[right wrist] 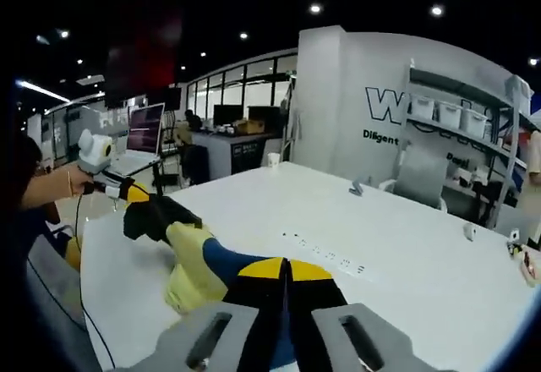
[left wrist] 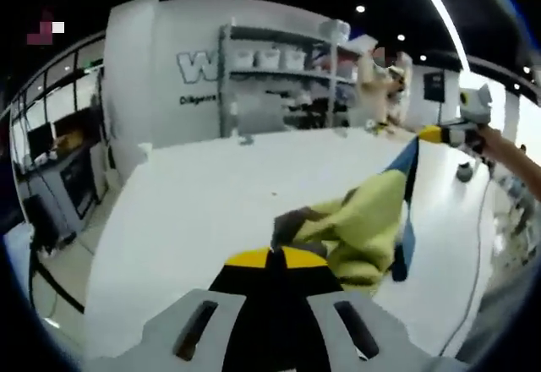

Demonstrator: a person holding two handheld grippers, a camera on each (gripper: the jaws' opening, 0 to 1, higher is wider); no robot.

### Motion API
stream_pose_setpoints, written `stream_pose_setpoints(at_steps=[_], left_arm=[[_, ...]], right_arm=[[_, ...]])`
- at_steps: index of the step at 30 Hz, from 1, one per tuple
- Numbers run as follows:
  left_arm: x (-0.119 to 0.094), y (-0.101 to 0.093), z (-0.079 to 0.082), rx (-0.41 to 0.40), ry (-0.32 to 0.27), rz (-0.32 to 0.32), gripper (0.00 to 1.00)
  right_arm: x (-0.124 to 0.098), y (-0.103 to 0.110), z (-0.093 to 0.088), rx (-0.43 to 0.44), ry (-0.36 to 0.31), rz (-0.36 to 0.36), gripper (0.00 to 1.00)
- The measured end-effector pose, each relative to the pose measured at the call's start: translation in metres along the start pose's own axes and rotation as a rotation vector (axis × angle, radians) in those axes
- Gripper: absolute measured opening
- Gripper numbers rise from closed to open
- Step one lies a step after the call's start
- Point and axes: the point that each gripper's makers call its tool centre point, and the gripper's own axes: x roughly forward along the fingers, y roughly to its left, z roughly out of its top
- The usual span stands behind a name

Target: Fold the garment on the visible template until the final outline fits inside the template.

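The garment (left wrist: 363, 224) hangs stretched between the two tools above the white bench (left wrist: 203, 194), sagging in the middle toward its surface. The left hand-held gripper (left wrist: 276, 258) is pinching one end of the cloth, jaws pressed together on it; the right hand-held gripper (right wrist: 285, 272) is likewise clamped on the other end. The fabric looks soft and limp, pale yellow-green with blue and dark panels, bunched into thick folds. The bench is smooth and glossy. No template outline can be made out on it. The likely trouble: the bunched cloth landing twisted, or slipping from a shallow pinch.
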Motion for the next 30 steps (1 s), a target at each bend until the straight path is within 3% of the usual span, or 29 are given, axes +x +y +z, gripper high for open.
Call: stream_pose_setpoints(at_steps=[4, 6, 7, 12, 20, 21, 25, 28, 30], left_arm=[[-0.019, -0.002, 0.016, 0.062, -0.057, -0.008, 0.0], [-0.029, -0.004, 0.017, 0.059, -0.057, 0.0, 0.0], [-0.039, -0.006, 0.019, 0.098, -0.062, 0.007, 0.0], [-0.071, -0.014, 0.031, 0.126, -0.099, 0.008, 0.0], [-0.097, -0.021, 0.048, 0.173, -0.146, 0.041, 0.0], [-0.1, -0.022, 0.049, 0.182, -0.151, 0.043, 0.0], [-0.114, -0.025, 0.06, 0.207, -0.187, 0.056, 0.0], [-0.121, -0.035, 0.068, 0.171, -0.218, 0.006, 0.0], [-0.126, -0.039, 0.076, 0.142, -0.257, -0.011, 0.0]], right_arm=[[-0.024, -0.001, 0.013, -0.002, -0.044, -0.024, 0.0], [-0.04, -0.004, 0.021, -0.005, -0.078, -0.046, 0.0], [-0.052, -0.005, 0.023, -0.003, -0.094, -0.055, 0.0], [-0.085, -0.004, 0.029, -0.018, -0.123, -0.075, 0.0], [-0.112, -0.004, 0.034, -0.03, -0.154, -0.1, 0.0], [-0.117, -0.003, 0.036, -0.069, -0.145, -0.109, 0.0], [-0.127, 0.001, 0.045, -0.043, -0.186, -0.092, 0.0], [-0.134, 0.001, 0.052, -0.056, -0.205, -0.099, 0.0], [-0.14, 0.006, 0.063, -0.024, -0.256, -0.069, 0.0]])
